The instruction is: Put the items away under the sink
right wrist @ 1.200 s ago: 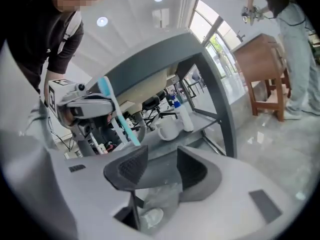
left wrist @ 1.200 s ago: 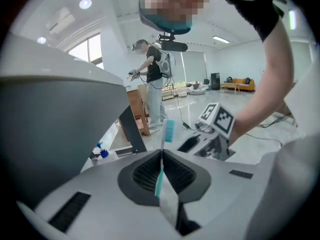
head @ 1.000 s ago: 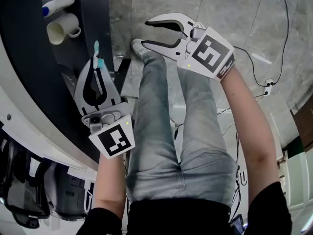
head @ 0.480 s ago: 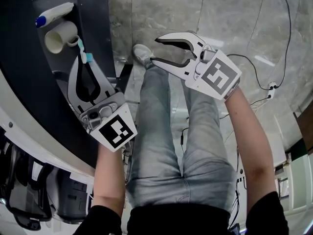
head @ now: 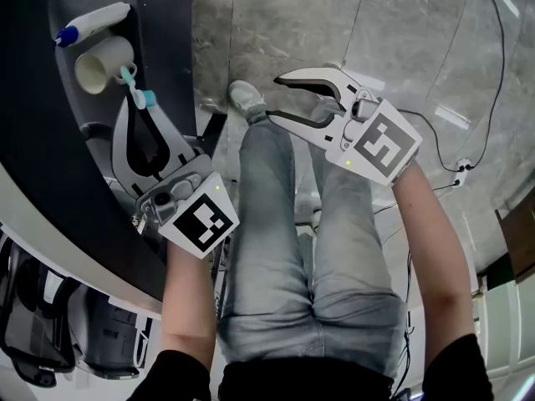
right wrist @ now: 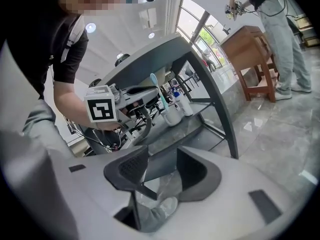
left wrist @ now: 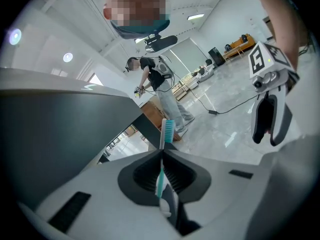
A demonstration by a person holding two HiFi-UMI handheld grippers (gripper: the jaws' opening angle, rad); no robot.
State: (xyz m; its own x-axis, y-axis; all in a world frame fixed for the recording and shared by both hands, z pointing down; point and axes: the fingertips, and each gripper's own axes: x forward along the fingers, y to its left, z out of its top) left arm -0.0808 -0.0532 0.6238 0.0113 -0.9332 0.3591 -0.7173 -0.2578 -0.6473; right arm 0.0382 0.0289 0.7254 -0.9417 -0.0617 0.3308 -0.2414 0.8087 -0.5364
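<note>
Teal-and-white toothbrush: one; pinched by its handle between the pressed-together jaws of the left gripper, bristle head standing out past the jaw tips, held over the dark shelf at the far left; head just beside the cup, contact cannot be told

White cup: one; lying on its side on the shelf, open mouth toward the near left, small handle on its right

White tube with blue cap: one; lying on the shelf just beyond the cup, cap pointing left

Left gripper: grey jaws, marker cube at the near end, held in the person's left hand; tips close to the cup

Right gripper: jaws spread, nothing between them; held well apart to the right, over the person's leg, tips pointing left toward the shelf

Jeans-clad legs: centre, running from near to far; pale shoe at the far end, beside the shelf's edge

Grey marble floor: beneath and to the right; black cable trailing across it at far right
</note>
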